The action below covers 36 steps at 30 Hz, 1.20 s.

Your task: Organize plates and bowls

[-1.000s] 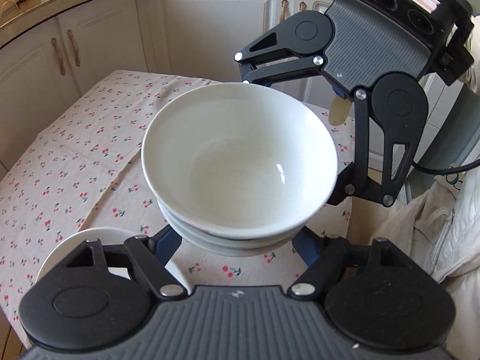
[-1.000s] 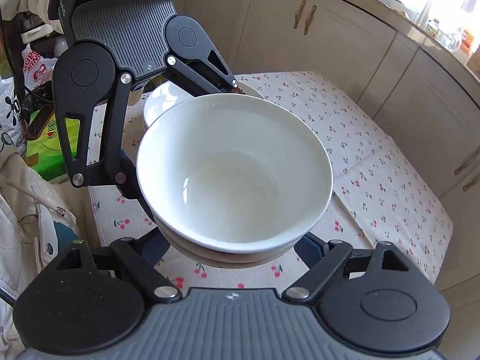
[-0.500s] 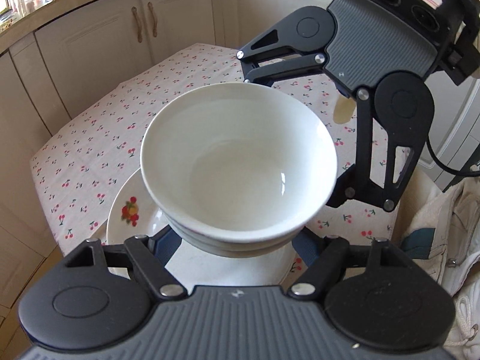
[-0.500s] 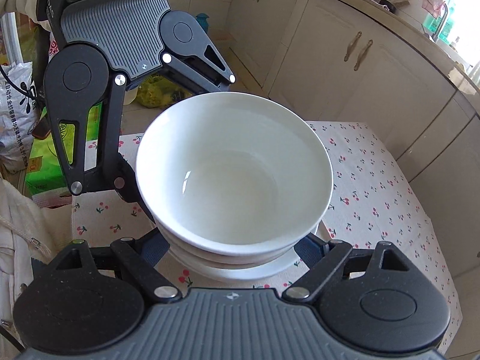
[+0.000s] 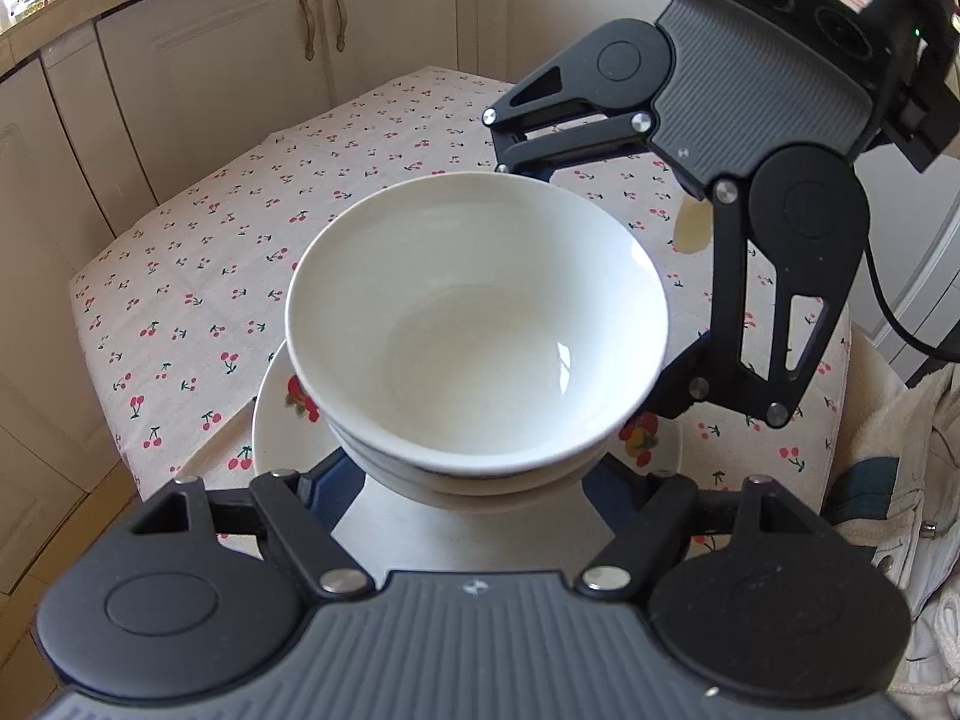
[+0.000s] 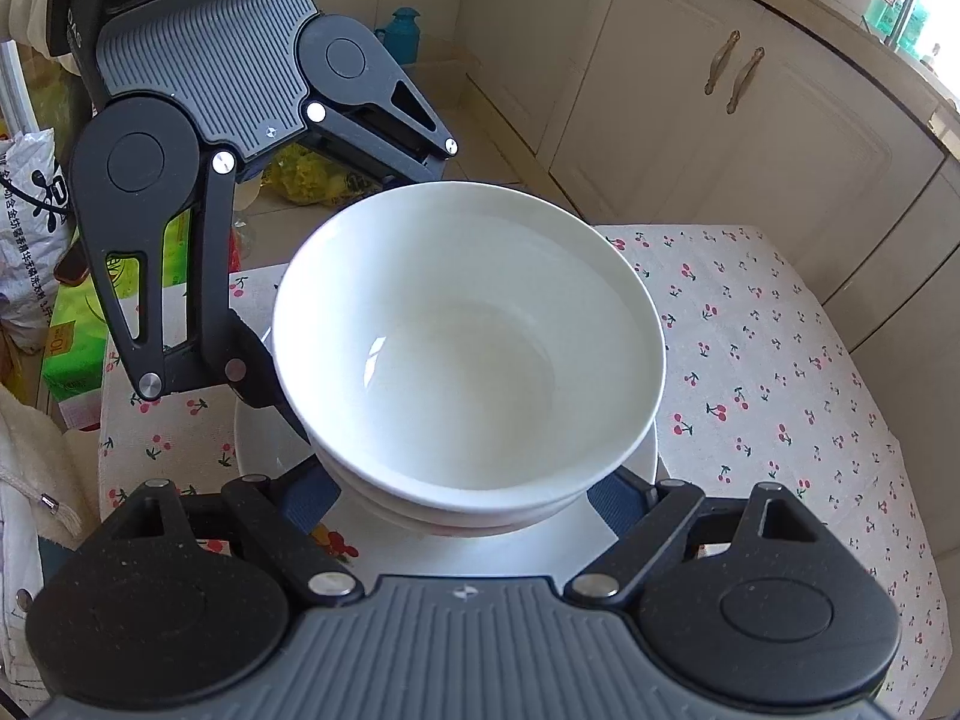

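Bowls [image 5: 477,324], white and nested in a small stack, hang between both grippers above a plate [image 5: 273,420] with fruit prints on its rim; whether the stack touches the plate cannot be told. Nearest in the left wrist view, the left gripper [image 5: 474,480] has its blue pads against the lower bowl on either side; its jaws have just been closing a little, with the stack between them. In the right wrist view the right gripper [image 6: 474,498] grips the same stack [image 6: 468,330] from the opposite side, its jaws set wide around the bowls. Each gripper shows in the other's view beyond the far rim, fingers reaching down beside the stack. The plate lies on a table [image 5: 240,228] under a cherry-print cloth. Past the table stand cream cabinets [image 5: 240,48], and in the right wrist view a green box [image 6: 72,336] sits on the floor beside the table.
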Tool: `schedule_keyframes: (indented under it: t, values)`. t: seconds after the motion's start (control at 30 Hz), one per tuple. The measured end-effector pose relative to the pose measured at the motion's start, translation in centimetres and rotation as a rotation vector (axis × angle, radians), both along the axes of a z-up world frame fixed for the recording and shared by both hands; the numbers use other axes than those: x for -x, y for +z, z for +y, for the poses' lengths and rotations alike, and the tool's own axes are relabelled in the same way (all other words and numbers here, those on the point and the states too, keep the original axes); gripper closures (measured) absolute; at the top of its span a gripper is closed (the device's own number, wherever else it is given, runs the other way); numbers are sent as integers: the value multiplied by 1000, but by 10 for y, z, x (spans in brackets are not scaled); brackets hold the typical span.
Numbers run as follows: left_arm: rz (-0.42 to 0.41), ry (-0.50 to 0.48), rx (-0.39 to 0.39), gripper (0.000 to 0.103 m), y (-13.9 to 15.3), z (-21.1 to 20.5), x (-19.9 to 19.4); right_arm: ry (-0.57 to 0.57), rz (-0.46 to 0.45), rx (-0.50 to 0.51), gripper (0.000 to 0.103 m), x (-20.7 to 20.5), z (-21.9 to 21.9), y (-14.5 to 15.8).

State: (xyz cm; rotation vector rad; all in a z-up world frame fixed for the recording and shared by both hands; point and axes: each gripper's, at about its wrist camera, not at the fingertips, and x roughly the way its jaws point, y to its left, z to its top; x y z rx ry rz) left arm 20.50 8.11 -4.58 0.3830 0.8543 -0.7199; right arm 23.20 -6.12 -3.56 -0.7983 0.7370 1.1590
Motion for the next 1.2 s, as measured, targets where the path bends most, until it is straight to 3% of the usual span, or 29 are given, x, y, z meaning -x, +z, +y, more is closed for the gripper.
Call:
schedule_keyframes:
  t: [0.43,0.6,0.77,0.9,1.03,1.2]
  values:
    - [-48,26,-21,24,5,-5,10,-35,25,-17,11,-6,0,-5]
    - [-95,77,23,10,16,-1,26,-52,14,-39,2,2,-5,-2]
    - [-205,177,8,6,30,-1,63,-103,-47,-66,0,25,-23,12]
    - [-353,272,35,1,46,-8,101,-245,-131,-63,0,46,-41,24]
    - [-457,425,66,1,59,-26,132,-472,-152,-123,0,64,-60,41]
    - [-422,510,195,1,64,-46,164,-755,-147,-226,0,94,-85,48]
